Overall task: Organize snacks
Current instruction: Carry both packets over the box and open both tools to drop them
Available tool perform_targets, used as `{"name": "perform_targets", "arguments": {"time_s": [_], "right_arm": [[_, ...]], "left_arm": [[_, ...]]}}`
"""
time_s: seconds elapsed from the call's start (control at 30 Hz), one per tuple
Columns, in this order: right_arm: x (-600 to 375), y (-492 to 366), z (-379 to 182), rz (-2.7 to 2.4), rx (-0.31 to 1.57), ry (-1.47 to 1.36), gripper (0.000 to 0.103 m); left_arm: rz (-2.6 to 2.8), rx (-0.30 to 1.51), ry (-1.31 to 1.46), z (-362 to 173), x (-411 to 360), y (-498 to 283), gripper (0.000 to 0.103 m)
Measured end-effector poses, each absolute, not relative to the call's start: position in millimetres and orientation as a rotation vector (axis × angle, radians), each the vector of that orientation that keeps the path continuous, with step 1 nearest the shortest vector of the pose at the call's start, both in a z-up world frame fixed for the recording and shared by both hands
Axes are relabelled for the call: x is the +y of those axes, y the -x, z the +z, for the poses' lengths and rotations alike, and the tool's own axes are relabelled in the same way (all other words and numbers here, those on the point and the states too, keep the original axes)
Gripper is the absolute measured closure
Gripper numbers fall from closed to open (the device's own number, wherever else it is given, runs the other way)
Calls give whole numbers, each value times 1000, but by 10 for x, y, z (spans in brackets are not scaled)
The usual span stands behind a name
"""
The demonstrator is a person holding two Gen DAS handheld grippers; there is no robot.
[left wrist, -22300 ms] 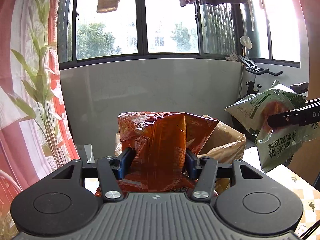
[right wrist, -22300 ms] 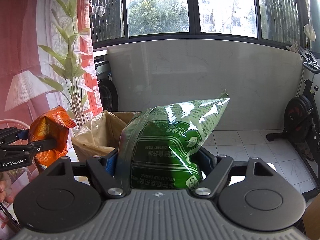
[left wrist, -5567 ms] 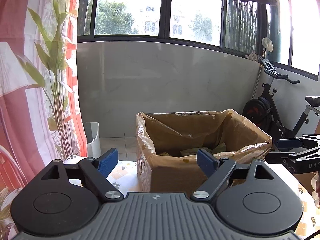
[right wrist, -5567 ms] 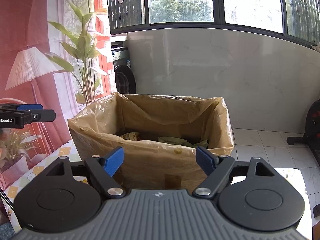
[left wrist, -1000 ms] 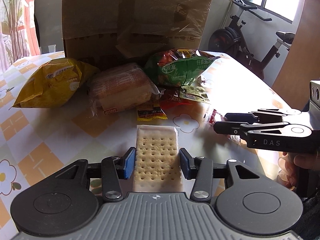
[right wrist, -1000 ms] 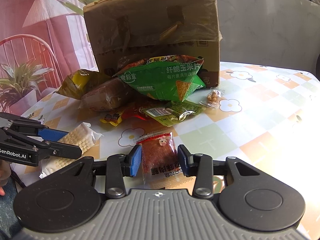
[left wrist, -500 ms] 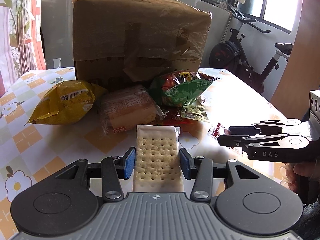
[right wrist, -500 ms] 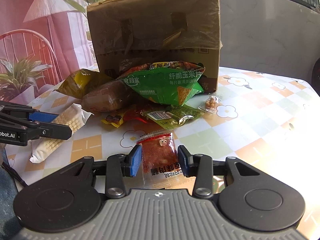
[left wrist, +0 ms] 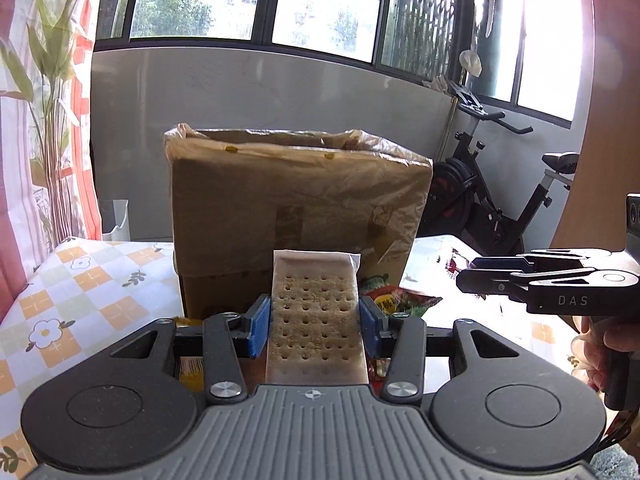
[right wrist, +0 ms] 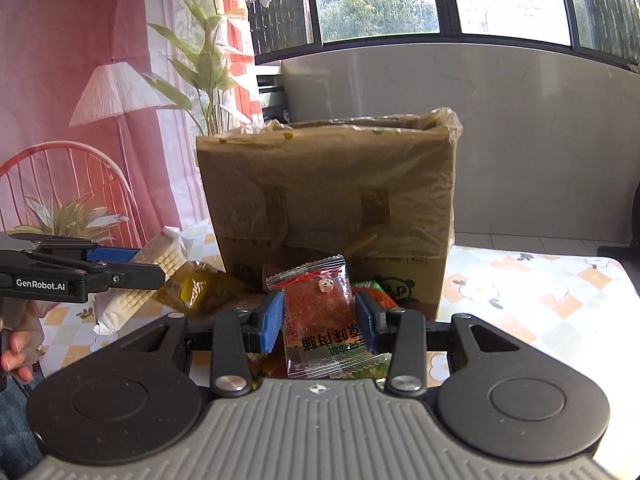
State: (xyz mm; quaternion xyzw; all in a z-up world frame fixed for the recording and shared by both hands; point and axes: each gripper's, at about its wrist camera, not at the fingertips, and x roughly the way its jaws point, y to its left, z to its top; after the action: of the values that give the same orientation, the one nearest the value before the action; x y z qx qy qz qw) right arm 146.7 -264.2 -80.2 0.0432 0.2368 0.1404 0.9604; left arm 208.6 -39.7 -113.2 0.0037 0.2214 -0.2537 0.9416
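My left gripper (left wrist: 316, 326) is shut on a clear-wrapped cracker pack (left wrist: 316, 320) and holds it up in front of the cardboard box (left wrist: 300, 216), which is lined with a brown plastic bag. My right gripper (right wrist: 318, 322) is shut on a small red snack packet (right wrist: 318, 308), also raised before the box (right wrist: 332, 208). The right gripper shows in the left wrist view (left wrist: 464, 276) at the right. The left gripper and the cracker pack (right wrist: 160, 260) show at the left of the right wrist view.
A yellow snack bag (right wrist: 200, 284) and a green snack bag (left wrist: 396, 304) lie on the flower-patterned table (right wrist: 540, 292) at the box's foot. An exercise bike (left wrist: 492, 200) stands right of the table. A red chair (right wrist: 68, 184) and plants are at the left.
Both grippers have risen from the table with their packs. The box's open rim has come into view and the snacks on the table have dropped low in the views.
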Motion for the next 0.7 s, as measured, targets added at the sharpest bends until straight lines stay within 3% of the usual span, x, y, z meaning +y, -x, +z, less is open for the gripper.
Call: {"name": "perform_targets", "arguments": {"time_s": [0.33,0.7], "right_arm": [[-2629,-2461,71,311,344,-7,61],[-2642,-3595,-139,142,488,-83,60]], "left_arm": [[-488,357,93,-271,-569,-2815,54],[-352,435,46,-267,-868,-3863,54]]}}
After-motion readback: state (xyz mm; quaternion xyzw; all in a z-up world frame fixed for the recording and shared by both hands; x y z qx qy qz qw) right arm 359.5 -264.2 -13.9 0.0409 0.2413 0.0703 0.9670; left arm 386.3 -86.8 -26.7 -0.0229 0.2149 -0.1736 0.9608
